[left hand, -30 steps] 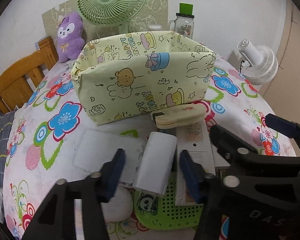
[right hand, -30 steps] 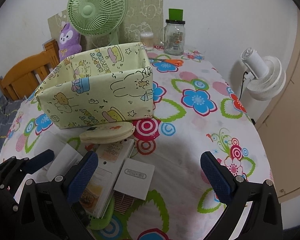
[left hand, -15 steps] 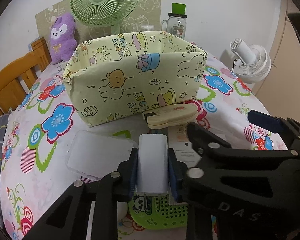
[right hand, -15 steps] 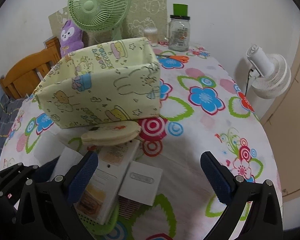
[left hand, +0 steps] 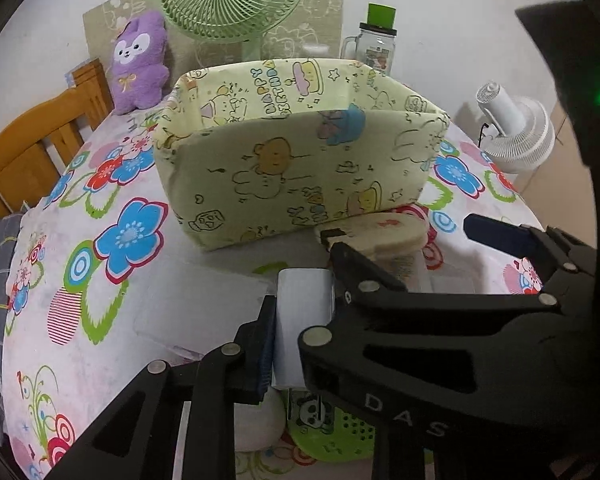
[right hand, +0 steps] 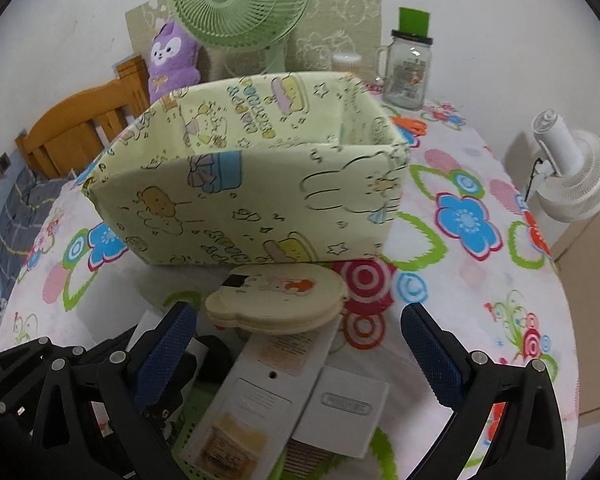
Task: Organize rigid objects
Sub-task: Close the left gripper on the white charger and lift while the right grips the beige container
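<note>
My left gripper [left hand: 304, 320] is shut on a white rectangular block [left hand: 306, 292], held just above the clutter in front of the pale yellow cartoon-print box [left hand: 300, 168]. Its right finger is hidden behind the right gripper's black frame, which crosses the left wrist view. My right gripper [right hand: 300, 344] stands open and empty. A cream bear-shaped case [right hand: 276, 300] and a long white box [right hand: 268, 392] lie between and below its blue pads. The cartoon-print box [right hand: 252, 200] is open-topped, and nothing shows inside it.
A small white box [right hand: 340, 408], a green perforated tray [left hand: 332, 436] and a flat translucent lid [left hand: 204, 308] lie near the front. Behind the box stand a green fan [right hand: 240, 0], a purple plush [right hand: 172, 60] and a glass jar [right hand: 408, 72]. A white fan [right hand: 572, 176] is off the table's right.
The left gripper's jaws closed onto the white block, which has risen a little. The right gripper moved forward over the cream case and now crosses the left wrist view.
</note>
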The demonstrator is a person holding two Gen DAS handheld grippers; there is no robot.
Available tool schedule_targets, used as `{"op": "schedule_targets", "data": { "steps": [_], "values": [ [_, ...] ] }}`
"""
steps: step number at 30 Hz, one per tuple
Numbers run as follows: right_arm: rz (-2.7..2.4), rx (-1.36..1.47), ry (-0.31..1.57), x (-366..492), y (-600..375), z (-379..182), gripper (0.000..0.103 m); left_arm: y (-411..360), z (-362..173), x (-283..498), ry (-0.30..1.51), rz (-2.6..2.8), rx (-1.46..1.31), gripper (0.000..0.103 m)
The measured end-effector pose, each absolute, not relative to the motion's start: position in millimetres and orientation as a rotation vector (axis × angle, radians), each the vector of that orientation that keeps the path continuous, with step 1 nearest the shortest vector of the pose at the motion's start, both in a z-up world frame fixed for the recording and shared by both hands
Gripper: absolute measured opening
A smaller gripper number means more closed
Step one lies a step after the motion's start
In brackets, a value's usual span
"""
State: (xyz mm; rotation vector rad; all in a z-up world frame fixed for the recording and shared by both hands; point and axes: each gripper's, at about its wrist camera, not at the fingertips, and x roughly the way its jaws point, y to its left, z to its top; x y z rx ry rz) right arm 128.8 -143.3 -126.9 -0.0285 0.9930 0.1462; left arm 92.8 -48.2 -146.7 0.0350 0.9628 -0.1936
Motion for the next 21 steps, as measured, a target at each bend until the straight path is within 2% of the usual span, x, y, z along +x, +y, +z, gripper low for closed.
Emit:
{"op": "schedule_targets", "data": {
  "steps": [9,16,21],
  "values": [
    [0.15,-0.026,1.012,141.7,-135.8,-137.4,0.103,-38.6,-149.2,102.4,0.972,-0.159,0.022,0.027],
    [0.164,0.004,1.036,145.5,-135.7,-143.6,0.084,-37.3,-153.8,107.2,0.979,-0.137,0.025,0.027],
    [0.166,0.007,1.023,142.8,-136.6,-141.3,0.083,-37.1,-153.8,107.5,0.98,-0.137,0.022,0.027]
  ]
}}
